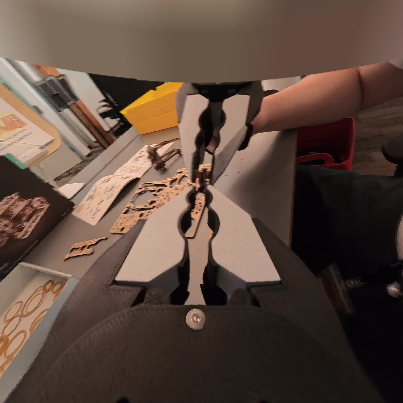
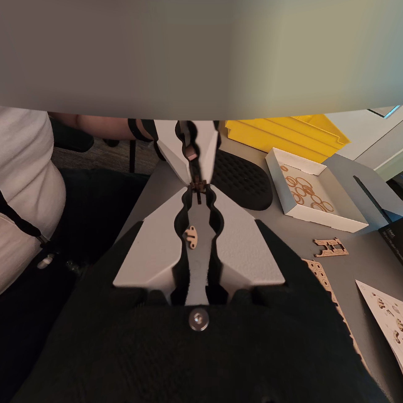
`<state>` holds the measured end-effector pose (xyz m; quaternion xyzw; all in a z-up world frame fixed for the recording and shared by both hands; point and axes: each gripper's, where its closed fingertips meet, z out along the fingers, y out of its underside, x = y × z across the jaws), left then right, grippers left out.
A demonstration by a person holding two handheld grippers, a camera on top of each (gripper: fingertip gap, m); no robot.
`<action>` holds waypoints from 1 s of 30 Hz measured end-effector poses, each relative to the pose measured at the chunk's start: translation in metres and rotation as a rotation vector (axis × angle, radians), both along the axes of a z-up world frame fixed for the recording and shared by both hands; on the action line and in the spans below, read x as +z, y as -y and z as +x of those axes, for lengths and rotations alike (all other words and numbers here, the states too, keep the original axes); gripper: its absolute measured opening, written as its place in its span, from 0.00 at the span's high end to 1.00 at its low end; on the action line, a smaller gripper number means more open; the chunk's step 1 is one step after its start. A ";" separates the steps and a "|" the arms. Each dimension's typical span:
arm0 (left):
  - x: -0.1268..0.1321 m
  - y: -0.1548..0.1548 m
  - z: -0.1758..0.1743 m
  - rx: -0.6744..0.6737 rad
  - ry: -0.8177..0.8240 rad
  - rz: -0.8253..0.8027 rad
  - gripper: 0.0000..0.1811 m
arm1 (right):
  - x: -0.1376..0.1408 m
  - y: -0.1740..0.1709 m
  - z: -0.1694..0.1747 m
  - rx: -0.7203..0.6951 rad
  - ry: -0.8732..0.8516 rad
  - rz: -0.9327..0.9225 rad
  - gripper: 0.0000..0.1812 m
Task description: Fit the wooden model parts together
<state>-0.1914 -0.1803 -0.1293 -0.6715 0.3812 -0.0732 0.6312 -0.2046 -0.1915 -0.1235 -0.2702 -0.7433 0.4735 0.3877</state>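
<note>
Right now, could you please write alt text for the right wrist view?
Two grippers meet tip to tip above a grey table, both pinching a small wooden assembly. Behind lie a white tray of rubber bands and a yellow bin; a loose wooden part lies at right.

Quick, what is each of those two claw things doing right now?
Left gripper: shut on the small wooden part.
Right gripper: shut on the same small wooden part, fingers meeting the left's tip to tip.

blurred: left-view table clutter | hidden: wooden part (image 2: 198,187) mostly inside both tongs' tips
</note>
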 end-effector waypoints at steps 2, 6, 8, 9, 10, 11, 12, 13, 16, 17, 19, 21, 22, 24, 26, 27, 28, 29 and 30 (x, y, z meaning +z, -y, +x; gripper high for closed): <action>-0.006 -0.002 0.000 0.000 -0.007 -0.026 0.99 | -0.006 -0.003 -0.002 -0.009 0.021 0.008 0.94; -0.006 -0.005 -0.001 0.007 -0.015 -0.028 0.98 | -0.006 -0.006 -0.002 0.002 0.041 -0.049 0.94; -0.006 -0.006 -0.002 0.011 -0.003 -0.043 0.97 | -0.006 -0.006 -0.002 0.008 0.047 -0.061 0.94; -0.006 -0.006 -0.002 0.011 -0.002 -0.044 0.96 | -0.006 -0.006 -0.002 0.011 0.050 -0.067 0.94; -0.006 -0.006 -0.002 0.014 -0.007 -0.042 0.96 | -0.007 -0.006 -0.002 0.017 0.055 -0.072 0.94; -0.007 -0.005 -0.002 0.015 -0.016 -0.038 0.96 | -0.007 -0.005 -0.001 0.023 0.059 -0.077 0.94; -0.007 -0.005 -0.001 0.019 -0.025 -0.034 0.96 | -0.008 -0.005 -0.001 0.029 0.057 -0.080 0.94; -0.007 -0.005 -0.001 0.023 -0.031 -0.032 0.96 | -0.008 -0.005 -0.001 0.032 0.056 -0.079 0.94; -0.010 -0.002 0.000 0.012 -0.038 -0.045 0.94 | -0.011 -0.009 -0.002 0.009 0.060 -0.063 0.94; -0.010 -0.001 0.000 0.011 -0.035 -0.048 0.93 | -0.010 -0.009 -0.002 0.009 0.059 -0.064 0.94; -0.008 -0.001 0.000 0.010 -0.027 -0.046 0.93 | -0.010 -0.009 -0.002 0.010 0.057 -0.062 0.94; -0.008 -0.001 -0.001 0.018 -0.026 -0.046 0.94 | -0.012 -0.008 -0.002 0.011 0.061 -0.052 0.94; -0.009 -0.002 -0.001 0.019 -0.030 -0.051 0.93 | -0.013 -0.007 -0.003 0.010 0.062 -0.043 0.94; -0.011 -0.002 -0.001 0.024 -0.044 -0.055 0.94 | -0.014 -0.008 -0.003 -0.003 0.061 -0.022 0.94; -0.011 -0.001 0.000 0.014 -0.044 -0.065 0.95 | -0.014 -0.008 -0.003 0.000 0.064 -0.021 0.94; -0.011 -0.001 0.000 0.011 -0.043 -0.070 0.95 | -0.015 -0.007 -0.003 0.003 0.067 -0.020 0.94; -0.011 0.000 0.001 0.004 -0.037 -0.075 0.97 | -0.017 -0.006 -0.002 0.011 0.076 -0.015 0.94; -0.010 0.001 0.001 -0.005 -0.029 -0.080 0.98 | -0.018 -0.005 -0.002 0.018 0.083 -0.009 0.94; -0.009 0.001 0.002 -0.010 -0.019 -0.085 0.99 | -0.019 -0.003 -0.002 0.019 0.084 -0.002 0.94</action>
